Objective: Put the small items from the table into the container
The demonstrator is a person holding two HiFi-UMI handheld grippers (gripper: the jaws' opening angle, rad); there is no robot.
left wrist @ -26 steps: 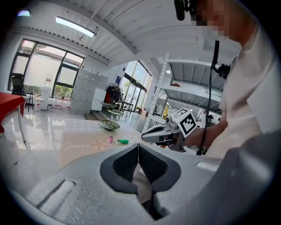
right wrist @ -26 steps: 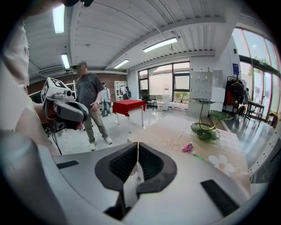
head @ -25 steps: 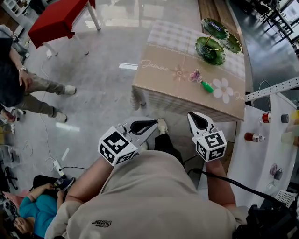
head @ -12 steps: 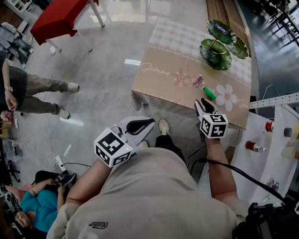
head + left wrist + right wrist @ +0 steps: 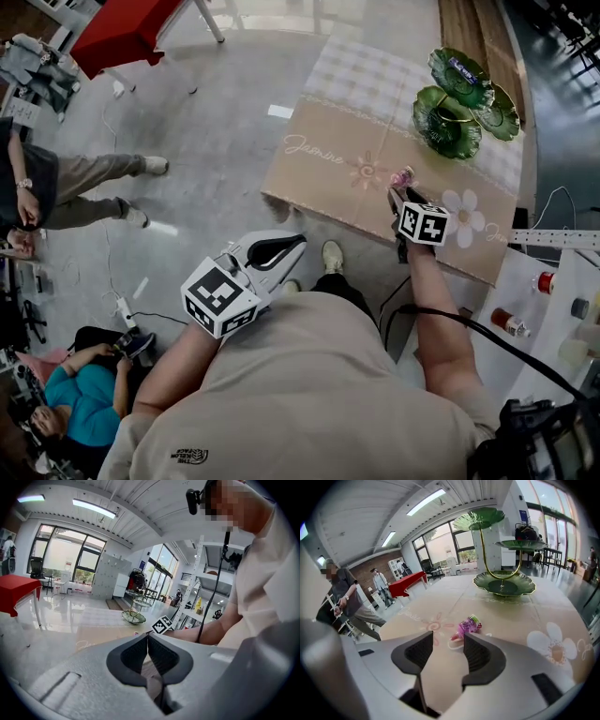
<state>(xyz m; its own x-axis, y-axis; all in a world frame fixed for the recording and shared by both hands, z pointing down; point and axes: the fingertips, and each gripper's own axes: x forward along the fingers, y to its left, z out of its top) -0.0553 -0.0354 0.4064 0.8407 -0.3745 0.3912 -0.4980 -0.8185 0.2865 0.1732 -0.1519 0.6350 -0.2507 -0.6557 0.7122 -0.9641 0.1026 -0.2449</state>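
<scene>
Right now: small pink wrapped item (image 5: 402, 176) lies on its side on the beige patterned table (image 5: 319, 178), centre-right of the head view, beside a printed pink flower outline. In the right gripper view it sits just past the jaw tips, mid-frame (image 5: 468, 626), with bare cloth between it and the jaws. What kind of item it is cannot be made out.

Right gripper (image 5: 401, 197) is over the near edge of the table, pointing down at the item. Its jaws are opening (image 5: 445, 641), and nothing is between them.

Green tiered dish stand (image 5: 450, 131) is at the upper right of the head view, well apart from the item, further along the table. It has leaf-shaped dishes on a thin gold stem and stands upright (image 5: 504, 585).

White flower print (image 5: 466, 211) lies just right of the right gripper's marker cube.

Left gripper (image 5: 281, 251) is held off the table over the grey floor, lower centre-left. Its jaws are pressed together with nothing in them (image 5: 148, 637).

Black cable (image 5: 469, 328) trails from the right arm toward the lower right. White shelf (image 5: 562, 300) with small bottles is at the right edge. Red table (image 5: 122, 33) is at the upper left. A standing person (image 5: 56, 183) is at the left edge, and a seated person in teal (image 5: 80, 417) is at the lower left.
</scene>
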